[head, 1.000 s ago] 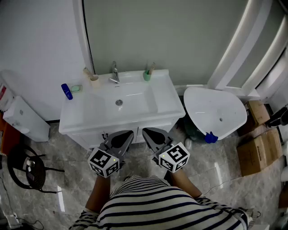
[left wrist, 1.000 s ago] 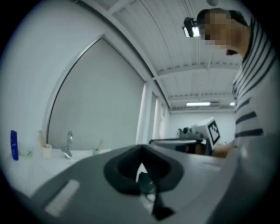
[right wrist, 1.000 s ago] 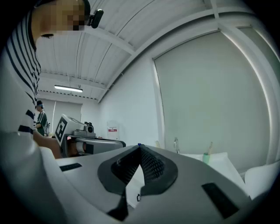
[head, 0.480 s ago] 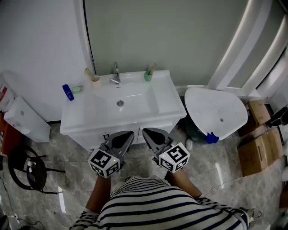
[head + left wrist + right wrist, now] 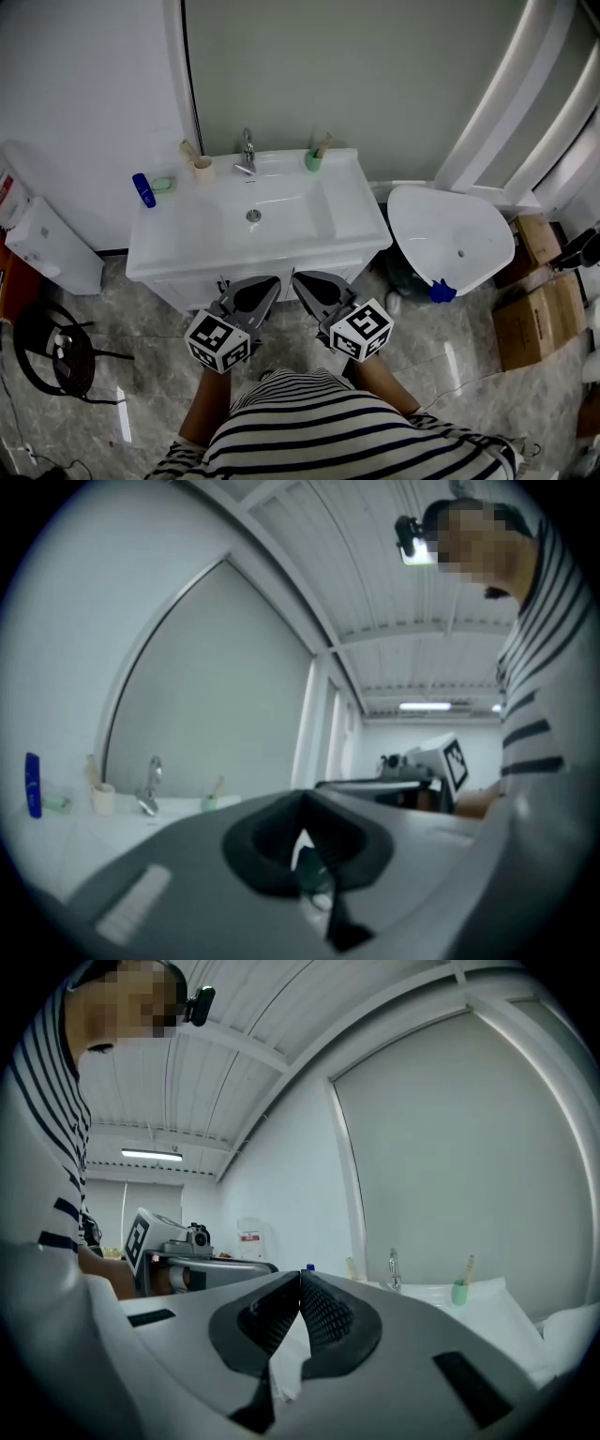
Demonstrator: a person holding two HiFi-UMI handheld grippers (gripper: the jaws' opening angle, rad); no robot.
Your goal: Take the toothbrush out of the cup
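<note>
Only the head view shows the boxes (image 5: 530, 322). Green cup (image 5: 313, 161) holds a toothbrush (image 5: 322, 144); left claw (image 5: 302, 810) and right claw (image 5: 300, 1283) sit closed, empty.

A shirt (image 5: 347, 427) striped in black and white is worn. The left gripper (image 5: 270, 281) and the right gripper (image 5: 300, 277) are built as grey wedges, narrowed to a tip and lined with dark, mesh-textured pads (image 5: 323, 1314). Each is topped by a white cube (image 5: 217, 340) printed with black square markers.
</note>
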